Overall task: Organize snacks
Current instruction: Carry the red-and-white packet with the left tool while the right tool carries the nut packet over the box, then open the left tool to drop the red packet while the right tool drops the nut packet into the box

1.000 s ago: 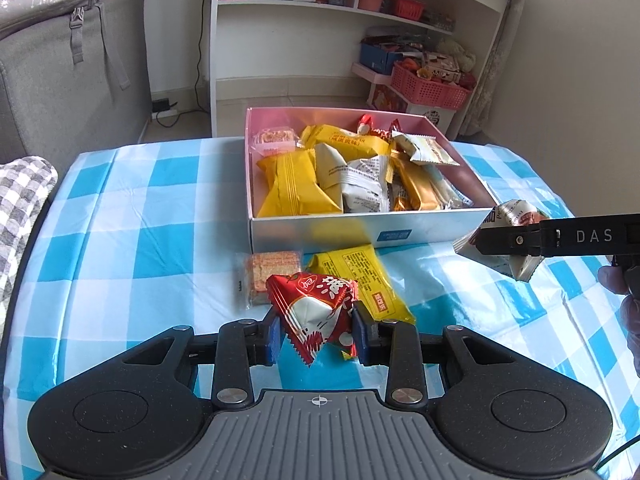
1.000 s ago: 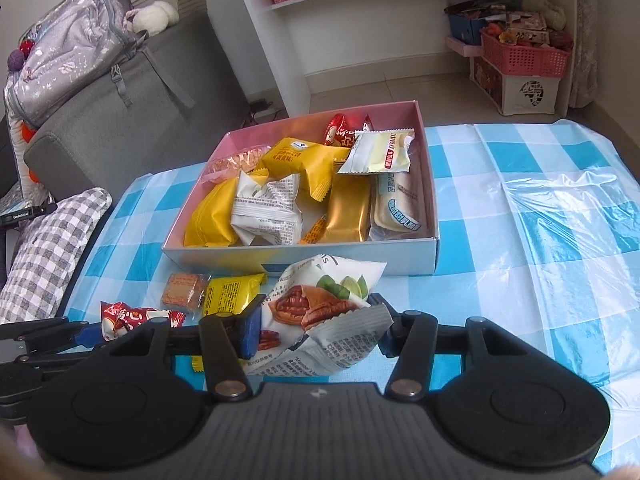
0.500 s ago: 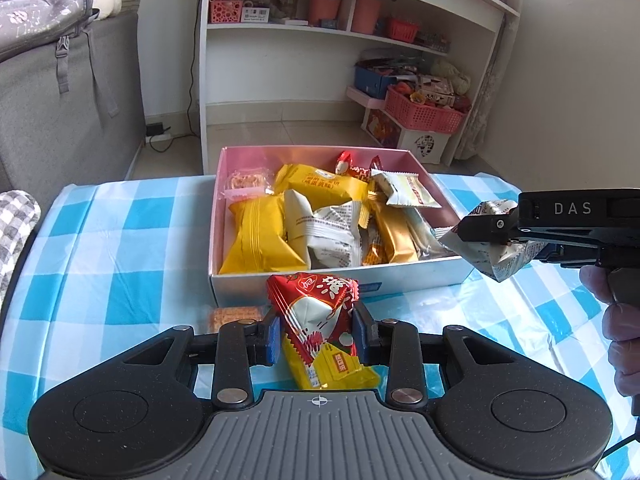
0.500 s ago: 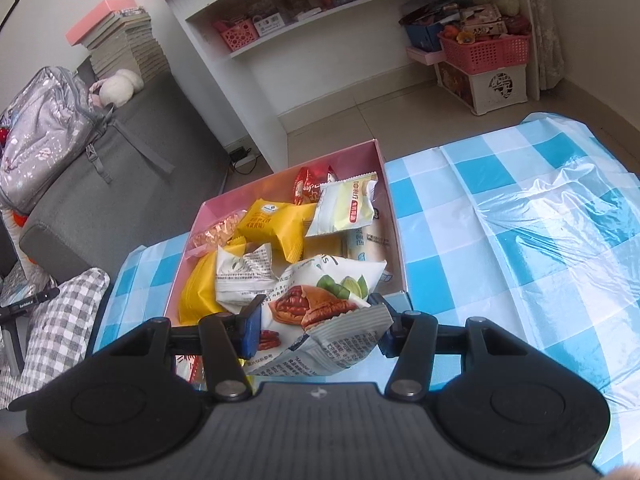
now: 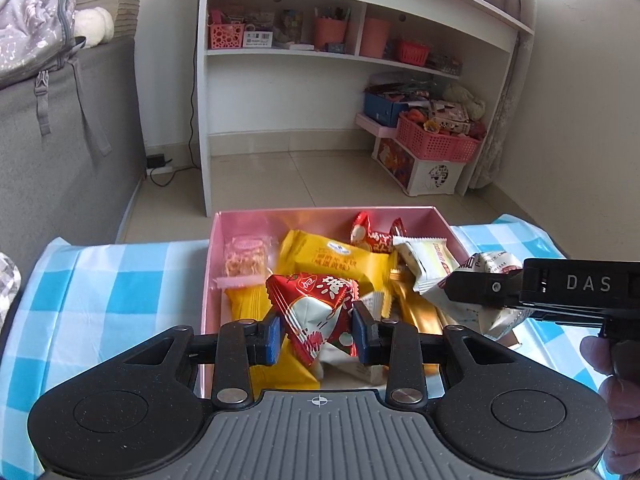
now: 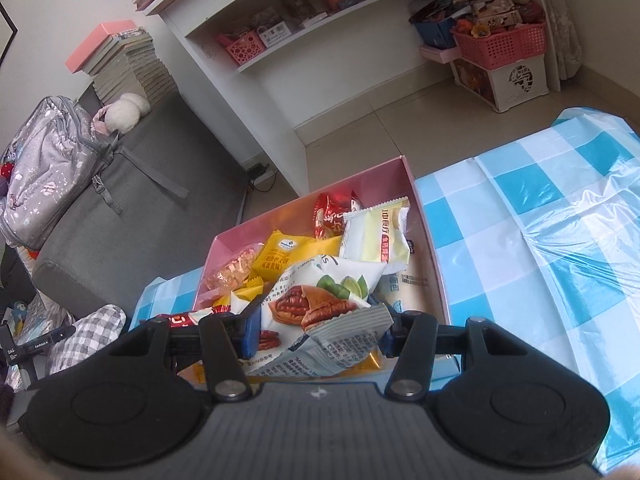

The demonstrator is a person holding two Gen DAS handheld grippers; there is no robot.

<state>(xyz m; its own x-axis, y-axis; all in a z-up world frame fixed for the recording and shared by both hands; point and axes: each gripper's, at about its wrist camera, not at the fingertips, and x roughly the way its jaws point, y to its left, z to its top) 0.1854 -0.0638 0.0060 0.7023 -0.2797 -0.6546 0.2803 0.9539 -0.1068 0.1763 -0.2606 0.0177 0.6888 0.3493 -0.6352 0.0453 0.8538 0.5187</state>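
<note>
A pink box (image 5: 320, 214) full of wrapped snacks sits on the blue checked table; it also shows in the right wrist view (image 6: 430, 240). My left gripper (image 5: 316, 334) is shut on a red and white snack packet (image 5: 316, 308) and holds it above the near part of the box. My right gripper (image 6: 316, 330) is shut on a white nut packet (image 6: 320, 308) with pecans printed on it, held over the box's near right side. In the left wrist view the right gripper (image 5: 460, 292) reaches in from the right with its packet (image 5: 492, 268).
Inside the box lie yellow packets (image 5: 340, 256), a pale packet (image 5: 428, 256), a red packet (image 5: 368, 236) and a clear-wrapped biscuit (image 5: 246, 256). A white shelf unit (image 5: 360, 60) and pink basket (image 5: 436, 140) stand beyond the table. A grey sofa (image 6: 100, 216) is at left.
Both grippers have risen and moved forward with their packets, from beside the box's front wall to above the box. The loose snacks in front of the box have dropped out of view.
</note>
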